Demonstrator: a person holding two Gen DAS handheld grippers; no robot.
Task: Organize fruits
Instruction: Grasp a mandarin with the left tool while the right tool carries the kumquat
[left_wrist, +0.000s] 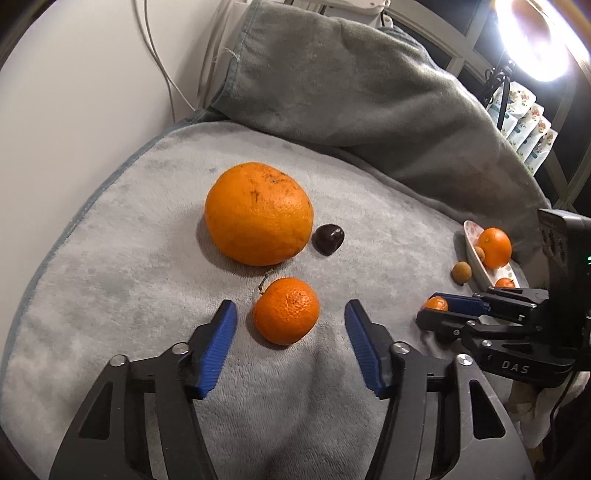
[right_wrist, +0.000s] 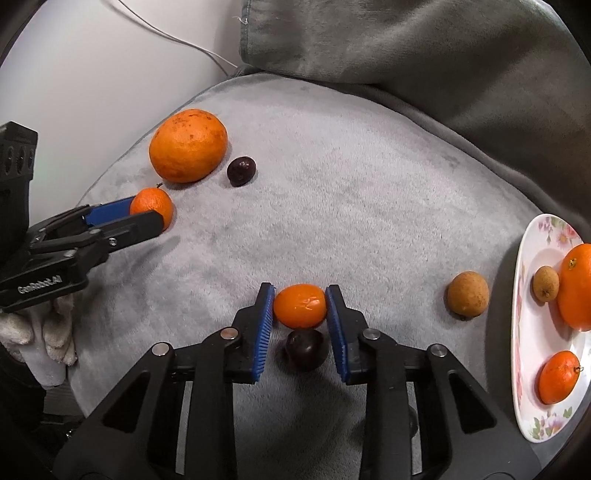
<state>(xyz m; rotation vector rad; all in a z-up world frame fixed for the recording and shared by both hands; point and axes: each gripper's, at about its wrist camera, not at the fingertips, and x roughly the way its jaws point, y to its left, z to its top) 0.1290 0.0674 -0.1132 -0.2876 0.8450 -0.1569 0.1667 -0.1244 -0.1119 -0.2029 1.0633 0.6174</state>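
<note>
A mandarin with a short stem lies on the grey towel between the blue pads of my left gripper. That gripper is open, with a gap on each side of the fruit. My right gripper is shut on a small oval orange fruit, both pads pressing its sides. A dark plum lies on the towel between the same fingers, nearer the camera and untouched. In the left wrist view the right gripper shows at the right, with the small orange fruit at its tip.
A big orange and a second dark plum lie beyond the mandarin. A floral plate at the right holds an orange, a mandarin and a brown longan. Another longan lies beside it. A folded grey blanket rises behind.
</note>
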